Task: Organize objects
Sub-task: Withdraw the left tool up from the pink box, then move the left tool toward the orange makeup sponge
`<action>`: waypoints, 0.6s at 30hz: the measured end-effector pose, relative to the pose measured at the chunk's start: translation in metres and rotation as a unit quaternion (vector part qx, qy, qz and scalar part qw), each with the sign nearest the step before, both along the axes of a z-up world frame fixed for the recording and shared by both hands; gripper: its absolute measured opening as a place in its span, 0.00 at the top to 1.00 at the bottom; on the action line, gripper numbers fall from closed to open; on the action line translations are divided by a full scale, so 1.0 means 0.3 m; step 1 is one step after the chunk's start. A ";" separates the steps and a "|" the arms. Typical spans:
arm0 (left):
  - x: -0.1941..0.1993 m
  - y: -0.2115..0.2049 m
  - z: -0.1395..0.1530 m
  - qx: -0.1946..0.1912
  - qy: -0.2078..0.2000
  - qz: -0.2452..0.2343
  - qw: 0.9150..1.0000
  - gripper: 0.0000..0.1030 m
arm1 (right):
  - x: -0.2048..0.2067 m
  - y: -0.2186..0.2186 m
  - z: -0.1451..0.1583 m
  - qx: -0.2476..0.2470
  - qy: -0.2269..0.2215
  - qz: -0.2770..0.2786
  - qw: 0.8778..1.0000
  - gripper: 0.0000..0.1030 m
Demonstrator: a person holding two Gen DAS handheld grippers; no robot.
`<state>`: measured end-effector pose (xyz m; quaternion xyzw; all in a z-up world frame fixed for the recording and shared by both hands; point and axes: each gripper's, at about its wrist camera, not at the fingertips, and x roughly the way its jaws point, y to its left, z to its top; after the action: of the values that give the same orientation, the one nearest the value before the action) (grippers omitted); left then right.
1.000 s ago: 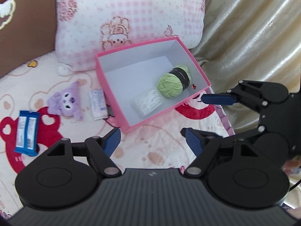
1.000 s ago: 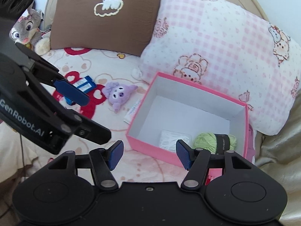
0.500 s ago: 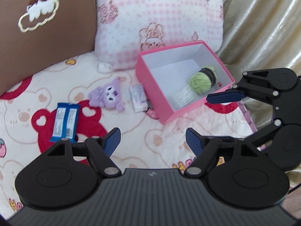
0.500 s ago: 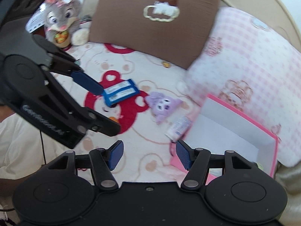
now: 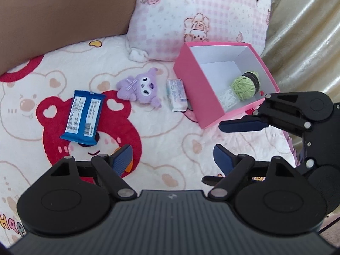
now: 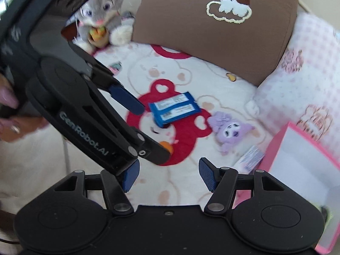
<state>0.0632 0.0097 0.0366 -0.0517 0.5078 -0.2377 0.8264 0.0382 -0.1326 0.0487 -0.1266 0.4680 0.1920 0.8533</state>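
A blue snack packet lies on the bear-print blanket. Right of it are a purple plush and a small white packet. The pink box holds a green yarn ball and a white bundle. My left gripper hovers above the blanket short of the blue packet, its jaws opening with nothing between them. My right gripper is open and empty, close beside the left; one of its fingers shows near the box's front corner.
A brown pillow and a pink checked pillow line the back. A grey rabbit plush sits at the far left corner. Gold fabric hangs right of the box. A person's hand holds the left gripper.
Both grippers have swung left, away from the pink box and toward the blue packet and purple plush. The left jaws stand wider apart than before.
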 end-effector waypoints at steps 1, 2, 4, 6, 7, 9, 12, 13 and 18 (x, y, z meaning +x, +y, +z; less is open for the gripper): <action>0.003 0.013 -0.015 0.000 -0.001 0.007 1.000 0.20 | 0.006 0.016 -0.013 -0.008 0.002 -0.001 1.000 0.35; 0.006 0.025 -0.028 0.002 -0.004 0.011 1.000 0.20 | 0.013 0.021 -0.021 -0.003 0.006 -0.003 1.000 0.35; 0.012 0.047 -0.058 0.001 -0.002 0.018 1.000 0.20 | 0.027 0.032 -0.033 0.009 0.016 -0.005 1.000 0.36; 0.019 0.074 -0.089 -0.012 0.010 0.023 1.000 0.20 | 0.035 0.048 -0.046 0.004 0.016 0.001 1.000 0.35; 0.023 0.086 -0.104 -0.018 0.016 0.025 0.999 0.20 | 0.037 0.057 -0.054 0.001 0.015 0.006 1.000 0.35; 0.025 0.099 -0.126 -0.017 0.018 0.026 0.999 0.20 | 0.043 0.074 -0.071 -0.004 0.010 0.012 1.000 0.35; 0.023 0.114 -0.147 -0.010 0.009 0.034 0.999 0.20 | 0.063 0.087 -0.100 0.009 0.016 0.016 1.000 0.35; 0.023 0.122 -0.152 -0.011 0.007 0.035 0.999 0.20 | 0.071 0.091 -0.111 0.012 0.016 0.015 1.000 0.35; 0.024 0.162 -0.165 0.010 -0.010 0.052 0.999 0.20 | 0.111 0.105 -0.161 -0.002 0.034 0.016 0.999 0.35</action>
<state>0.0703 0.0583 -0.0130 -0.0672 0.4982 -0.1899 0.8433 0.0713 -0.1013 0.0004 -0.1292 0.4951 0.2091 0.8334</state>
